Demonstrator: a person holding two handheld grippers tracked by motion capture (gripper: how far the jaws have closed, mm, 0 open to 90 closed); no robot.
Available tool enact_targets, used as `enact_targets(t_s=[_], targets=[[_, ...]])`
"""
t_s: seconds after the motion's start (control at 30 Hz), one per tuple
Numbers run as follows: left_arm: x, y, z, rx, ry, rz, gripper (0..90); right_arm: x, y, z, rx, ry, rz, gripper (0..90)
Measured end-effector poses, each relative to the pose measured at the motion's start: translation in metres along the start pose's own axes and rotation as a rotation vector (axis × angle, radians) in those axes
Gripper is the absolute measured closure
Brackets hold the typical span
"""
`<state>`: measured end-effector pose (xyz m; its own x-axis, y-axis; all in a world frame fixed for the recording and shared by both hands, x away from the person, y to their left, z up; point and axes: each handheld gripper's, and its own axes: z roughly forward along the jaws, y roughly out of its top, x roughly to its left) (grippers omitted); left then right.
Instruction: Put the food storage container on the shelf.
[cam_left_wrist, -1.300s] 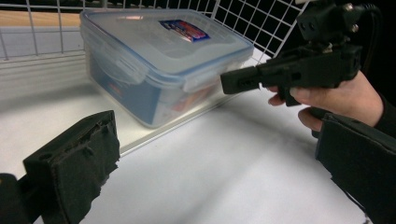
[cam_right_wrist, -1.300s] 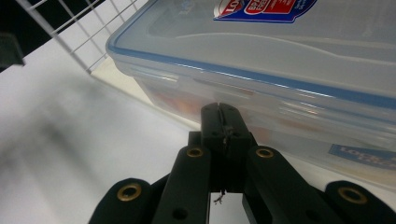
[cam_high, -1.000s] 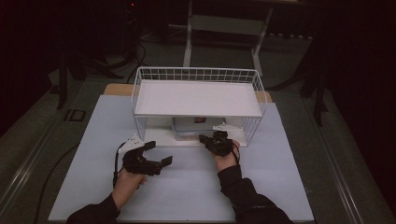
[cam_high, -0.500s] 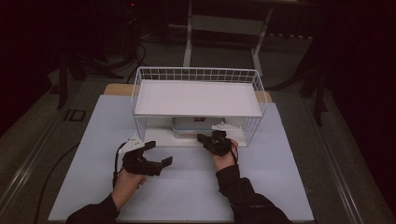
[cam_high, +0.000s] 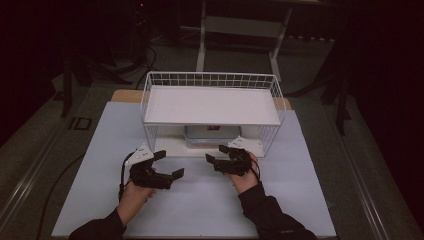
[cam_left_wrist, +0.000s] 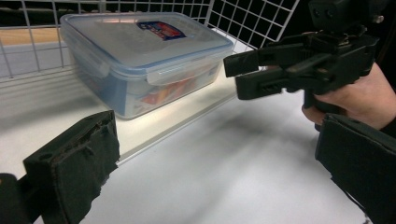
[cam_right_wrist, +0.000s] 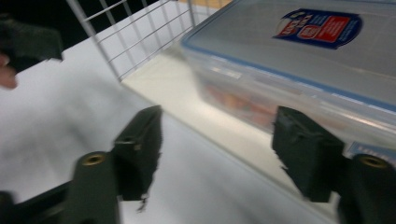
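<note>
A person is holding two black grippers over a white table (cam_high: 300, 200), both aimed toward a clear plastic container (cam_high: 209, 136) sitting on the lower level of a white wire shelf rack (cam_high: 212, 105). In the high view the container is lying at about 12 o'clock from the midpoint between the two hands, tucked under the rack's flat top board, with its near edge just showing.

The left gripper (cam_high: 169, 165) is hovering at roughly 7 o'clock from the container, its jaws standing wide apart and gripping nothing. In the left gripper view its padded fingers (cam_left_wrist: 74, 165) are framing the container's blue-rimmed lid (cam_left_wrist: 144, 39), which is carrying a red and blue label (cam_left_wrist: 161, 30), and orange contents are showing through the clear wall.

The right gripper (cam_high: 216, 154) is hanging just off the rack's front edge, at about 5 o'clock from the container, with its jaws also spread wide and empty. In the right gripper view, which is blurred, its fingers (cam_right_wrist: 140, 149) are flanking the near corner of the container (cam_right_wrist: 299, 70), close to it but apart. The person's right hand (cam_left_wrist: 355, 95) is wrapping the gripper's handle.
</note>
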<state>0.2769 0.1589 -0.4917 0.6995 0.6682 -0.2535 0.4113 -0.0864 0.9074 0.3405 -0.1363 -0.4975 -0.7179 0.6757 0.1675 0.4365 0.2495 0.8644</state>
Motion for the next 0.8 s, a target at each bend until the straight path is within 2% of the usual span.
enact_targets(t_s=[0.1, 0.17, 0.3, 0.8], targets=[[-0.004, 0.002, -0.003, 0.004, -0.005, 0.021, 0.0, 0.001, -0.002, -0.010, -0.005, 0.045, 0.017, 22.6], [-0.004, 0.002, -0.003, 0.004, -0.005, 0.021, 0.0, 0.001, -0.003, -0.012, -0.009, 0.055, 0.027, 22.6], [-0.006, 0.001, -0.010, 0.007, -0.008, 0.031, 0.0, 0.000, -0.006, -0.024, -0.010, 0.066, 0.027, 15.1], [-0.004, -0.003, -0.031, 0.013, 0.000, 0.030, 0.0, -0.002, -0.027, -0.071, -0.033, 0.019, 0.021, 15.1]])
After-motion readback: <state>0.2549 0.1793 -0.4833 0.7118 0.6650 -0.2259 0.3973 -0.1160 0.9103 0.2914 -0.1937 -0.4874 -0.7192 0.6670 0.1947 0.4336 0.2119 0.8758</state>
